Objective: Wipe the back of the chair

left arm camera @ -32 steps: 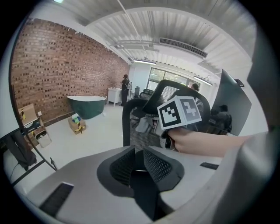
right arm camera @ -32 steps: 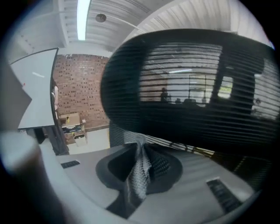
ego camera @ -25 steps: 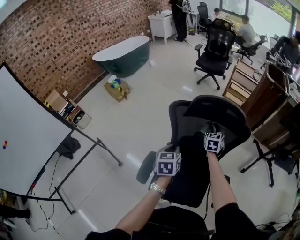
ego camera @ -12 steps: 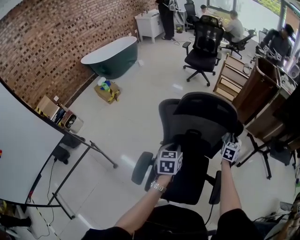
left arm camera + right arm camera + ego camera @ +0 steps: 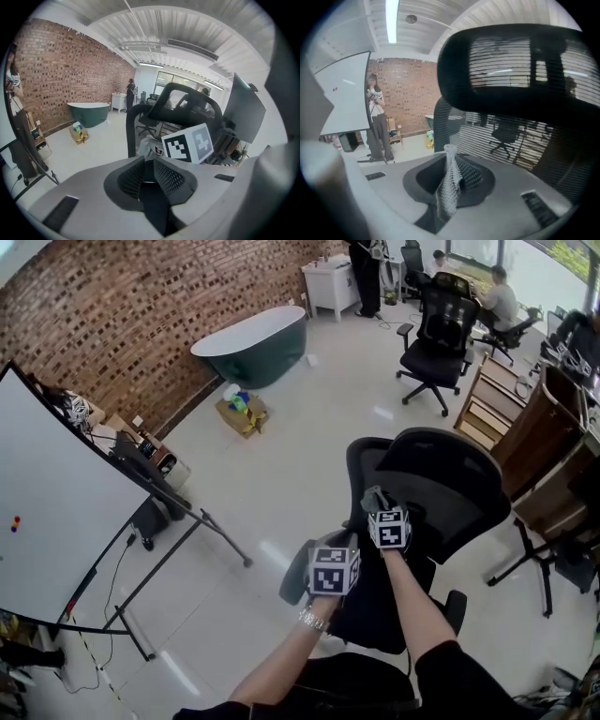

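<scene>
**Right gripper (image 5: 373, 497) holds cloth at chair back**

The right gripper is clamped on a strip of grey mesh cloth (image 5: 448, 187), which stands up between its jaws and hangs down in front of them in the right gripper view. In the head view, this gripper is raised to the black office chair (image 5: 441, 486), at the left side of the backrest and just under the curved headrest (image 5: 511, 65). The backrest's slatted mesh (image 5: 487, 136) fills the frame right ahead of the jaws. Whether the cloth is touching the mesh cannot be told.

The left gripper (image 5: 339, 545) sits lower and to the left, close to the chair's left armrest (image 5: 293, 579). Its jaws are drawn together with nothing between them. Its own view looks past them to the right gripper's marker cube (image 5: 188, 143) and the chair beyond.

The chair stands on a pale glossy floor (image 5: 281, 474) in a brick-walled (image 5: 122, 324) office. A whiteboard on a stand (image 5: 56, 512) is at left, and a dark green bathtub (image 5: 248, 345) lies along the wall. A second office chair (image 5: 436, 334) stands farther back, and a person (image 5: 377, 117) stands by the whiteboard.
</scene>
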Action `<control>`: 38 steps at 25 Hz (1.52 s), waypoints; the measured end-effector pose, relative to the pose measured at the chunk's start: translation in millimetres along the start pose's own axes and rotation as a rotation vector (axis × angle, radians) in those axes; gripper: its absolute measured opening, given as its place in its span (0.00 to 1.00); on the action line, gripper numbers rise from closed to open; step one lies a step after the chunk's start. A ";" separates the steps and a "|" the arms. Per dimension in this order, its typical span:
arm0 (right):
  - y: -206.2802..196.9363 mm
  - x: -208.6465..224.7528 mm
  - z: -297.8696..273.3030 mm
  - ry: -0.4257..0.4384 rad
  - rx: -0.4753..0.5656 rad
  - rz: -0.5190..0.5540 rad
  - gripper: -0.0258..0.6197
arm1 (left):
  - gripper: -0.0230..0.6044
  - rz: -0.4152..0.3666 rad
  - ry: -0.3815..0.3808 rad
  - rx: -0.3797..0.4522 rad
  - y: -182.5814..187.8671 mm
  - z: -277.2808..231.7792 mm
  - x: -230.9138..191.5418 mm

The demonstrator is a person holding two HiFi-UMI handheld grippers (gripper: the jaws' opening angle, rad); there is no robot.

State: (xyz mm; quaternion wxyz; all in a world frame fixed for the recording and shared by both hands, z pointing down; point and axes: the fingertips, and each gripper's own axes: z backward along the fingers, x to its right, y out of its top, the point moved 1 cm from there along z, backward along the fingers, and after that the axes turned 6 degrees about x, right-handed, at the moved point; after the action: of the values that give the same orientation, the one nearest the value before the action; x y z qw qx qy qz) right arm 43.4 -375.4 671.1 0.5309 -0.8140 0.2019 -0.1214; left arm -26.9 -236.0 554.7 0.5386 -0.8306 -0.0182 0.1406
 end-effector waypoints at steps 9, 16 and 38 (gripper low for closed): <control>-2.6 66.1 6.3 -0.142 -0.043 0.091 0.13 | 0.14 0.022 0.062 0.011 -0.6 7.5 -34.9; -55.7 192.2 109.1 -0.417 -0.100 0.047 0.13 | 0.14 0.024 -0.001 0.015 9.5 -11.3 -11.4; -40.5 -2.7 -19.3 0.047 -0.096 0.008 0.13 | 0.14 -0.026 0.075 -0.005 2.0 22.9 -23.3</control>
State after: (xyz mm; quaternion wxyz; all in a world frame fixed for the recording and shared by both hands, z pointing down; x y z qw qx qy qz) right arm 41.2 -375.5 716.0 0.4869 -0.8347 0.2230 -0.1285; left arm -55.2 -220.7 549.2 0.5387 -0.8362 -0.0092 0.1024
